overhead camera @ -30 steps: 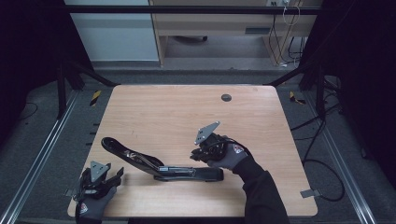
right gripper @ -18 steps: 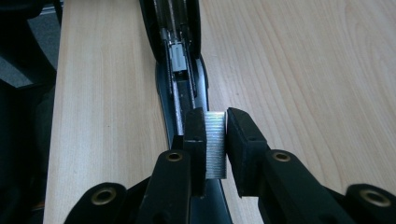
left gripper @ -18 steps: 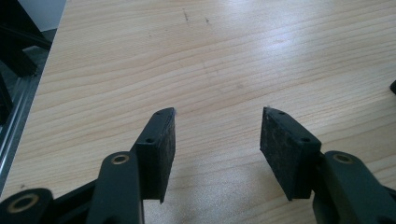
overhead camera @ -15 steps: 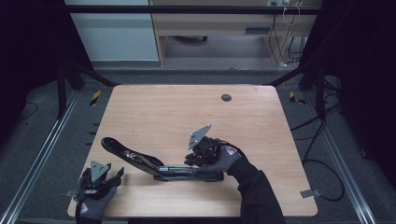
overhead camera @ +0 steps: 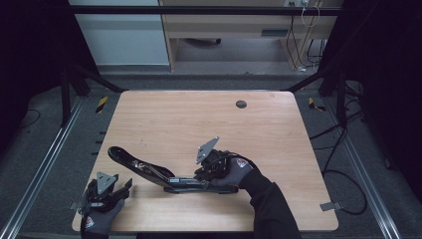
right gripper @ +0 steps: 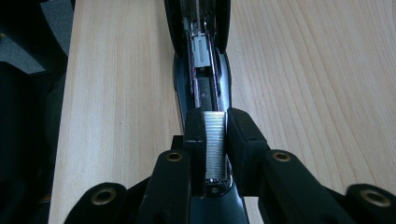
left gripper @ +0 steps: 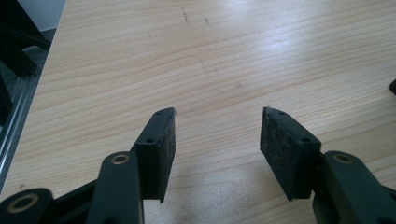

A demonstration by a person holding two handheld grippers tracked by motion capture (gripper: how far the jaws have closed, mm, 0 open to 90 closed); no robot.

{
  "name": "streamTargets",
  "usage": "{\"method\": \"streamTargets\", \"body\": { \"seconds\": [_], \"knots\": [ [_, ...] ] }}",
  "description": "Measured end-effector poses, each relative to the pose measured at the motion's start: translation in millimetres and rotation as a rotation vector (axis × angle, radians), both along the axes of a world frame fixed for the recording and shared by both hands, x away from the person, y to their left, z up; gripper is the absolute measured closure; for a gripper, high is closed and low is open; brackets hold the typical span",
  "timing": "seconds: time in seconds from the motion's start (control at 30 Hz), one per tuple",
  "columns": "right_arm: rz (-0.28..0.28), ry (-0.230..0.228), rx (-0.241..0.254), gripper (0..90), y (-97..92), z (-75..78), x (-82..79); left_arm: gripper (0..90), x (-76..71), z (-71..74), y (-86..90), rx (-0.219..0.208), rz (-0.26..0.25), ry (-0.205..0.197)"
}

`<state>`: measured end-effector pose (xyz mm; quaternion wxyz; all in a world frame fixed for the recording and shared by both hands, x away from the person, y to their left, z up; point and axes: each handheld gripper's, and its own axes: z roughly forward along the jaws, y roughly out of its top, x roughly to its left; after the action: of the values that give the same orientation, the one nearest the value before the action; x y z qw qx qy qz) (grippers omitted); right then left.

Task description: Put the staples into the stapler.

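Setting: pale wooden worktop point(overhead camera: 164, 119) inside a dark metal frame, grey carpet around it, a light wood cabinet at the back.

Left claw point(overhead camera: 102, 191): at the worktop's near left corner, held in a gloved hand; in the left gripper view its two black pads point(left gripper: 159, 149) stand wide apart over bare wood, nothing between them.

Stapler point(overhead camera: 149, 172): a long black stapler, opened out, lies near the front edge, left of centre; its raised arm runs up toward the left edge and its base stretches flat toward the right claw.

Staple strip point(right gripper: 215, 144): a silvery block of staples sits upright between the right claw's pads, directly over the stapler's open channel, as the right gripper view shows; whether it rests in the channel cannot be told.

Right claw point(overhead camera: 206, 174): near the front edge at mid-width, in a gloved hand with a dark sleeve; its jaws are drawn narrow and pinch the staple strip from both sides, with the grey three-cornered plate tilted above it.

Grommet point(overhead camera: 241, 104): a small dark round fitting near the far edge, right of centre, well apart from everything else.
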<state>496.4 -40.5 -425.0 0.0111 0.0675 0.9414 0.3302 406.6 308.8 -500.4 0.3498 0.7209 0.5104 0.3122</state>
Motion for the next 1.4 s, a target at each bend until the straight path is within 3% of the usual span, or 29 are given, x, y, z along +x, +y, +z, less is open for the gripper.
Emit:
{"method": "streamTargets", "body": {
  "seconds": [0.47,1.4],
  "knots": [
    [-0.002,0.006,-0.039,78.3,2.1,-8.0,1.2,45.2,0.1,-0.1,-0.1,0.0,0.001,0.001],
    [0.023,0.008,-0.033,78.3,3.0,-11.3,3.1,45.2,0.3,-0.3,-0.3,0.002,0.0,0.002]
  ]
}}
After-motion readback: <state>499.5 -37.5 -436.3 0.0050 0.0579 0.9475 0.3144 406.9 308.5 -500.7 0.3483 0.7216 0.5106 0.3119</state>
